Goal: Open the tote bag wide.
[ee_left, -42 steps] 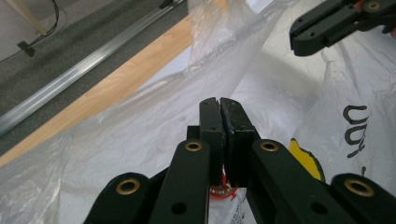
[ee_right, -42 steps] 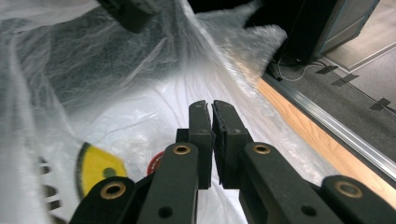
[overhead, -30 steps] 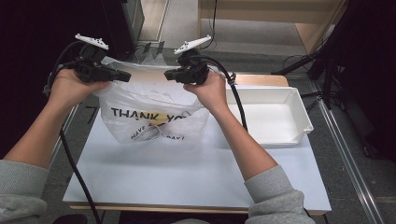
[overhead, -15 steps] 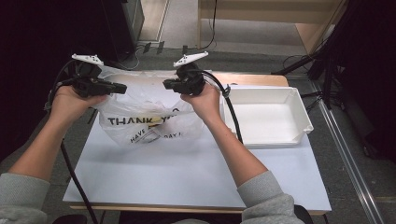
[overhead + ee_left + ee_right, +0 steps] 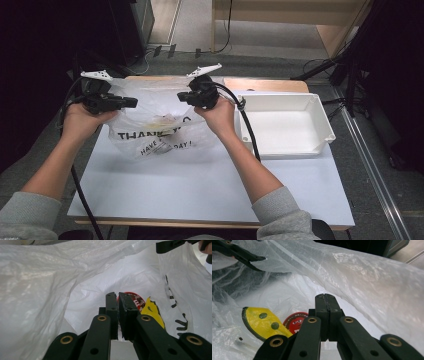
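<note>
Plastic bag held open between two grippers

The white plastic bag (image 5: 150,125) sits on the table's (image 5: 200,195) left half, a yellow slice (image 5: 260,321) and red disc (image 5: 297,321) inside; left gripper (image 5: 131,103) and right gripper (image 5: 183,96), jaws pressed together, pinch its opposite rim edges beside a white tray (image 5: 320,120).

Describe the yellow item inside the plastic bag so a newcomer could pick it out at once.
On the white table lies a clear plastic bag. Inside sits a yellow wedge with dark dots and a dark rim; its neighbour, a red disc, is round.
</note>
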A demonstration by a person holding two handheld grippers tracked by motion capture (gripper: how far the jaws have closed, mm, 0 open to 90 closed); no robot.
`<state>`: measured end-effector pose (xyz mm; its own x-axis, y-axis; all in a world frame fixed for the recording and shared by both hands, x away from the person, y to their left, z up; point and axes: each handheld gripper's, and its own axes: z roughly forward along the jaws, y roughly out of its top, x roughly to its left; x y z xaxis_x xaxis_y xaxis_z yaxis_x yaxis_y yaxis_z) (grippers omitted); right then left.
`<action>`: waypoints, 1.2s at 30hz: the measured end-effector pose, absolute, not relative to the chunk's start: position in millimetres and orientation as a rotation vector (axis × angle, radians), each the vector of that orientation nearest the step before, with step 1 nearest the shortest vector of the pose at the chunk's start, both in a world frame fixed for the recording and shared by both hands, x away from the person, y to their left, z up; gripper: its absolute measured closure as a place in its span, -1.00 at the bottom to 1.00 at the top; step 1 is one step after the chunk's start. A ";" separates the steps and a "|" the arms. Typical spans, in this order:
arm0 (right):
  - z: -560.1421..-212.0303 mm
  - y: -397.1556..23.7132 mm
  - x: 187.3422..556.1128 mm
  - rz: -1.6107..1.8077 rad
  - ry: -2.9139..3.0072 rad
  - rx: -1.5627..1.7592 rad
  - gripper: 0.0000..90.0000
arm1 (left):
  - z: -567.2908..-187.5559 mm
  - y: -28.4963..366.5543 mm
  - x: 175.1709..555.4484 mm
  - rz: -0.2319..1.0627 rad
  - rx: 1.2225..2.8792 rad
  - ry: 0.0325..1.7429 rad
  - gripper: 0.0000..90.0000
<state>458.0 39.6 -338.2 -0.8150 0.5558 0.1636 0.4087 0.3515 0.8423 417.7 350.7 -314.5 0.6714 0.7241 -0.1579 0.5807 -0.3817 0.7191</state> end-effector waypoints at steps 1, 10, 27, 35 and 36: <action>-339.7 39.7 457.6 1.456 2.450 0.881 1.00 | -314.5 350.7 417.7 0.233 2.098 1.003 0.97; -358.2 39.0 459.0 1.425 2.468 0.917 1.00 | -331.9 353.9 414.6 0.212 2.072 1.032 1.00; -387.9 32.7 460.3 1.362 2.505 0.987 1.00 | -360.9 355.1 412.8 0.212 2.039 1.039 0.98; -402.2 29.8 459.1 1.350 2.508 1.013 1.00 | -376.7 355.8 414.3 0.207 2.029 1.051 0.98; -403.8 29.4 459.3 1.344 2.511 1.021 1.00 | -378.4 355.9 414.6 0.208 2.030 1.055 0.98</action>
